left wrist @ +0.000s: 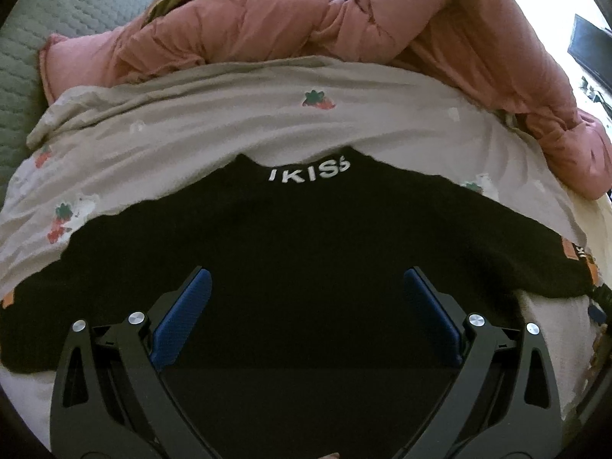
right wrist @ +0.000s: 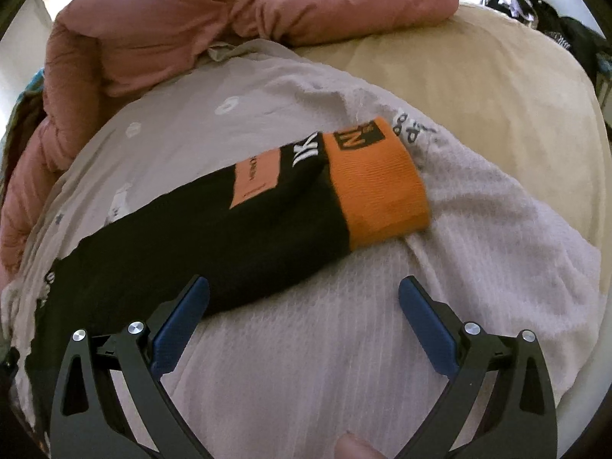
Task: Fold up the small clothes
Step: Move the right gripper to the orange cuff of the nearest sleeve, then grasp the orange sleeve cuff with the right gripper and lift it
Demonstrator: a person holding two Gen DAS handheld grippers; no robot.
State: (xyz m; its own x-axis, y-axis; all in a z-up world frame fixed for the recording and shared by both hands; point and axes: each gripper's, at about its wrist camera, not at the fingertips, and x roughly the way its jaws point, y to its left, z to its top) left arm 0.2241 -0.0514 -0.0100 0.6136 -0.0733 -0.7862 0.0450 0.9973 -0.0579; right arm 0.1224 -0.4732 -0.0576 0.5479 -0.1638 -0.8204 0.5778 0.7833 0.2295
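A small black sweater (left wrist: 306, 237) lies spread flat on the bed, white letters on its collar (left wrist: 310, 174), sleeves out to both sides. My left gripper (left wrist: 306, 279) is open and empty, hovering over the sweater's body. In the right wrist view the sweater's right sleeve (right wrist: 199, 229) ends in an orange cuff (right wrist: 378, 191) with an orange patch. My right gripper (right wrist: 304, 287) is open and empty just below the sleeve, its left finger (right wrist: 183, 313) at the sleeve's lower edge.
A grey sheet with strawberry print (left wrist: 267, 122) covers the bed. A pink puffy quilt (left wrist: 344, 26) is bunched along the far side and also shows in the right wrist view (right wrist: 191, 11). A ribbed pale blanket (right wrist: 382, 344) and a beige mattress cover (right wrist: 478, 88) lie to the right.
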